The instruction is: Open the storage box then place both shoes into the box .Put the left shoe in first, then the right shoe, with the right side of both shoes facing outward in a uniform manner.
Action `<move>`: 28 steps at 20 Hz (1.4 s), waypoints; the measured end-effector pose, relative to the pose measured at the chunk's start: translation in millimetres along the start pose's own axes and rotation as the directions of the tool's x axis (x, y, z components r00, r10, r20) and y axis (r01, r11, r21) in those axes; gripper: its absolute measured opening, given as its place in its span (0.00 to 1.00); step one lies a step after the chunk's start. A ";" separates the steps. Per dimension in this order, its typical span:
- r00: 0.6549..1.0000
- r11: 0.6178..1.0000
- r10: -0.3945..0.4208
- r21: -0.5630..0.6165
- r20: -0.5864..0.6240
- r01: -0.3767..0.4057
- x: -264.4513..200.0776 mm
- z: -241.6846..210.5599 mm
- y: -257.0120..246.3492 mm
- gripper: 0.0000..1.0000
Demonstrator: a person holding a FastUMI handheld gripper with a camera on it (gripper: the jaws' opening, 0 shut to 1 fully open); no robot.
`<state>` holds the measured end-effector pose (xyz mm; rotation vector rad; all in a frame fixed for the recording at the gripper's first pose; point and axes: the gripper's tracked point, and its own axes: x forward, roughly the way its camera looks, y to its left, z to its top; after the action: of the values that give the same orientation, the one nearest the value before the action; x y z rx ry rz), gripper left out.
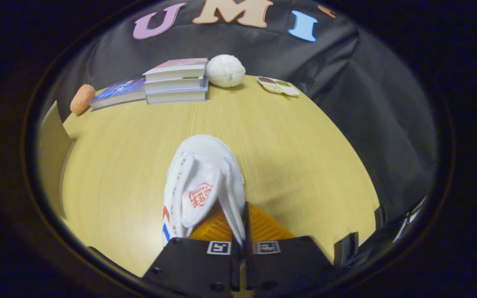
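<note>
One white canvas shoe (203, 182) is seen held up over the yellow wooden counter (288, 149), its toe pointing away toward the far side. The gripper (242, 238) is closed, and the jaws are clenched on the right-hand wall of the shoe's opening, which is pinched thin between the two fingers. Red and blue stripes are visible on the shoe's left side, and a red mark is printed on the tongue; its heel and sole are hidden behind the fingers, so whether any part rests on the counter cannot be told. At the far edge, three stacked books (176, 80) are found, with a flatter blue book (118, 93) beside them on the left and an orange oblong object (82, 99) further left. A white knobbly ball (225, 70) sits just right of the stack, and a small divided dish (278, 86) lies further right. A pale panel (52, 157) at the left is cut off and cannot be identified.
</note>
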<state>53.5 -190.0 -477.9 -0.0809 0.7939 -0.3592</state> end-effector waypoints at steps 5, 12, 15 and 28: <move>0.995 0.987 -0.104 -0.120 0.013 0.104 -6.2 7.1 6.8 0.04; 0.979 0.952 -0.198 -0.230 0.044 0.203 -33.7 26.0 42.8 0.04; 0.961 0.922 -0.263 -0.269 0.090 0.277 -66.6 49.6 52.5 0.04; 0.898 0.945 -0.199 -0.166 0.392 0.281 -230.2 191.9 196.1 0.03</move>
<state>97.4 61.0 -226.3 -0.4473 0.4428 -0.4742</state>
